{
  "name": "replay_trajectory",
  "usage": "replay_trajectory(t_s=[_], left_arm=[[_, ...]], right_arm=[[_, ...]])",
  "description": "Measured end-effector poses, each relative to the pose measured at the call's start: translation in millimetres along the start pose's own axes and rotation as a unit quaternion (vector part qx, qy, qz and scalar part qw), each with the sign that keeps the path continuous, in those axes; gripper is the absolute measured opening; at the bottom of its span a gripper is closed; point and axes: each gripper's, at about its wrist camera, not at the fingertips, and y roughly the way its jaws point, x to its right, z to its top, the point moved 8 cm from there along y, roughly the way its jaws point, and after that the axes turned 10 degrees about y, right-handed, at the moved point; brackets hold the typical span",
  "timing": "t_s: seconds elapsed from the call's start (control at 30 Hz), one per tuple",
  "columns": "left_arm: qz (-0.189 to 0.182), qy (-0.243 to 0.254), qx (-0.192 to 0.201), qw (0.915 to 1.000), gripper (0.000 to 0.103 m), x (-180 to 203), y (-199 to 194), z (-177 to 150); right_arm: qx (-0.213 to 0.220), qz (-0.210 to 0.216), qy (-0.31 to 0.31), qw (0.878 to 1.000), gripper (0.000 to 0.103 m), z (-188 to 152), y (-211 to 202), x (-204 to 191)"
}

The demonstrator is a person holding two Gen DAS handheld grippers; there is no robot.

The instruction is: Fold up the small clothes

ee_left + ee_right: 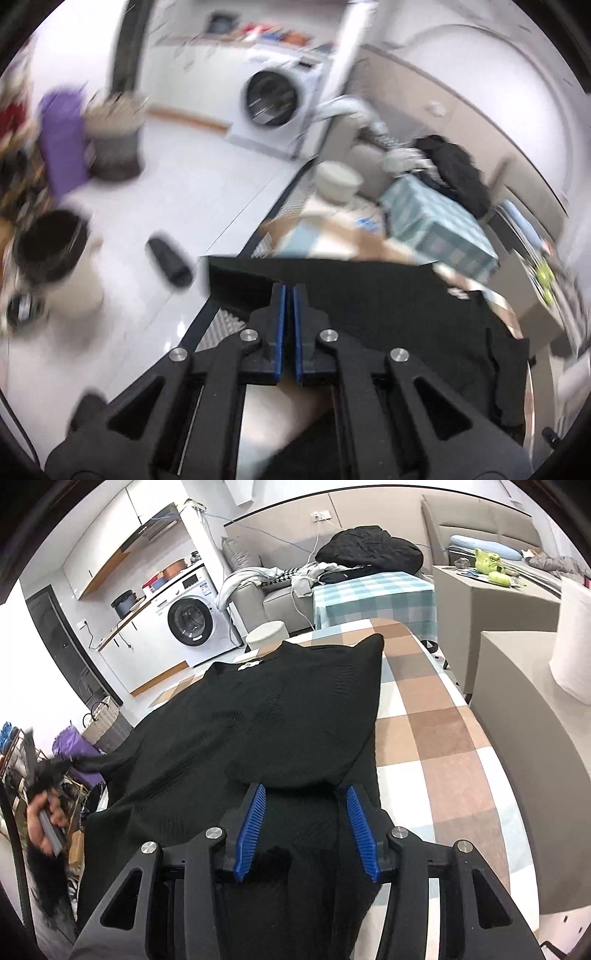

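Pinching nearly shut at lower centre, the left hand-held gripper (pixel 289 295) holds black garment (pixel 280 716) fabric, apparently. Rightward, the garment covers the checked worktop (pixel 436 716), leaving its right edge bare; the right hand-held gripper (pixel 306 797) gapes wide above it.

My left tool (pixel 289 295): blue pads nearly together, tips over black garment (pixel 388 295) on checked counter (pixel 354 240). View blurred. Washing machine (pixel 277 99) far; bin (pixel 51 243) left on floor.

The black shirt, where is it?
In the right wrist view the black shirt lies spread on the checked table, just ahead of the open right tongs.
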Motion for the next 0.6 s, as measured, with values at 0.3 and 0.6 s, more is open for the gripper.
replay_trajectory(t_s=[0.3,0.6], left_arm=[[-0.23,0.174,-0.066,0.9552,0.014,228,9,-30],[-0.156,0.127,-0.066,0.9773,0.056,163,0,-52]], right_arm=[[0.003,-0.011,0.002,1.0,0.047,-2,-15,6],[-0.014,-0.012,0.004,1.0,0.048,-8,-4,12]])
